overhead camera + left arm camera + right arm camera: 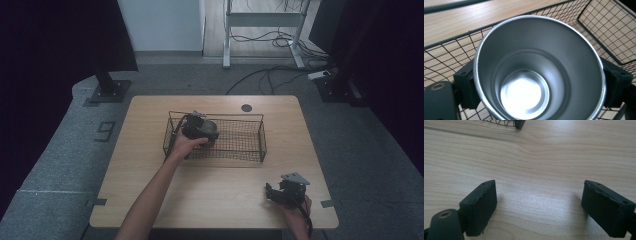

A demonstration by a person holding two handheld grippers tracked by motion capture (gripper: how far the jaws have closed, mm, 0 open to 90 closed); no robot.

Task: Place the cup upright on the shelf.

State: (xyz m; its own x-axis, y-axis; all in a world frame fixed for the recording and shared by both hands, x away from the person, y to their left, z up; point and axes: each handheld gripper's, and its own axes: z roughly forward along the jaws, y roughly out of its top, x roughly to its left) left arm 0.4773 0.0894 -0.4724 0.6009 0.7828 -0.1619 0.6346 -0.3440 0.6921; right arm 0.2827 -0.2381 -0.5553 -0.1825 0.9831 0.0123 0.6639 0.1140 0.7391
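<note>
Left gripper (200,131) clamped on steel cup (539,72), held upright inside left end of wire basket (262,142), judged nearly placed with only setting down and release left; right gripper (539,207) wide open, empty, over table (215,187).

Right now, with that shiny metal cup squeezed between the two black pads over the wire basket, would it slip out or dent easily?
The steel cup looks rigid, so it probably won't dent. Its polished, tapering wall could slide against the pads, which press only on two opposite sides. It is empty, so likely light; set down in the wire basket, it might rock on the mesh.
</note>
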